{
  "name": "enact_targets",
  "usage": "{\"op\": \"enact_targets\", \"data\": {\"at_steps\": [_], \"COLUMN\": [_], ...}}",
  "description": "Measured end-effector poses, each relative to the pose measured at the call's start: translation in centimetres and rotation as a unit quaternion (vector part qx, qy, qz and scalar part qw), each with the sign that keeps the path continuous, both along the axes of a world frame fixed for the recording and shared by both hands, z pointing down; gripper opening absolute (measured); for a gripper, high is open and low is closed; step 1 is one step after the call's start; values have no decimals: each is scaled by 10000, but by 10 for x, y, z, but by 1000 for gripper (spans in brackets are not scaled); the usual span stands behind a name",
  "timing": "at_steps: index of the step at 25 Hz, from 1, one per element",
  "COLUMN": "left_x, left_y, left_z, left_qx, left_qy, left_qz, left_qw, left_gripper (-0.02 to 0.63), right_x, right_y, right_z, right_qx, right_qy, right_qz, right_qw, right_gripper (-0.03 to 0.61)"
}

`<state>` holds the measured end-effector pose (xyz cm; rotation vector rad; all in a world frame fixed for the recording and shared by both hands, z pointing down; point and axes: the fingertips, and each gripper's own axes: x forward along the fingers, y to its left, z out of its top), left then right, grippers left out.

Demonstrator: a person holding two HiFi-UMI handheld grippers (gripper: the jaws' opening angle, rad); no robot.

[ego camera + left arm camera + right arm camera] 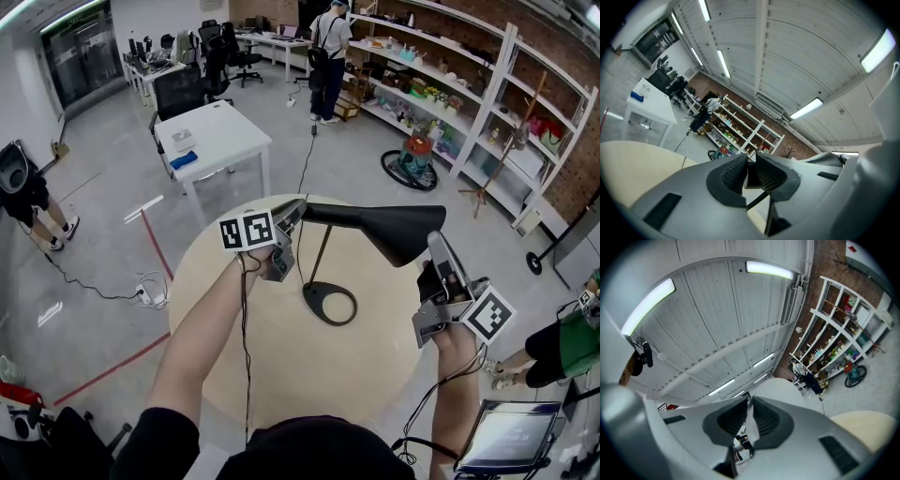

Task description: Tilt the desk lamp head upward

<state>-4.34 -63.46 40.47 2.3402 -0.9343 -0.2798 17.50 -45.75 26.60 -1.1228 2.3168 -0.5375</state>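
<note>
A round, pale table (216, 347) sits right below you on a grey floor (103, 187). Your two arms reach out over it.

Your left gripper (294, 216) is squeezed tight on the left end of the black lamp arm (337, 214). In the left gripper view, the dark bar is pinched between both pads (733, 173).

Your right gripper (437, 246) is clamped on the lower edge of the lamp head (398, 230). In the right gripper view, a thin pale rim is caught between the pads (764, 420).

The lamp head is a black cone. It hangs above the table on your right side, with its wide mouth facing down and to the right. A thin stem (323, 253) runs down from the lamp arm to the oval base (330, 303), which lies flat near the middle of the table.

Past the table stands a white desk (220, 136). Farther off, long white shelves (450, 84) run along a brick wall, and a person (328, 56) stands by them.
</note>
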Motion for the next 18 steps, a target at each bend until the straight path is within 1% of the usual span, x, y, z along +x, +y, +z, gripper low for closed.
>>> {"op": "enact_targets", "data": {"at_steps": [18], "left_x": [0], "left_y": [7], "left_z": [5], "left_qx": [-16], "left_qy": [58], "left_qz": [-58], "left_qw": [10000], "left_gripper": [55], "right_x": [-6], "right_y": [4], "right_z": [-9], "right_qx": [132], "right_qy": [-47], "right_qz": [-110], "right_qw": [9998], "right_gripper": [40]}}
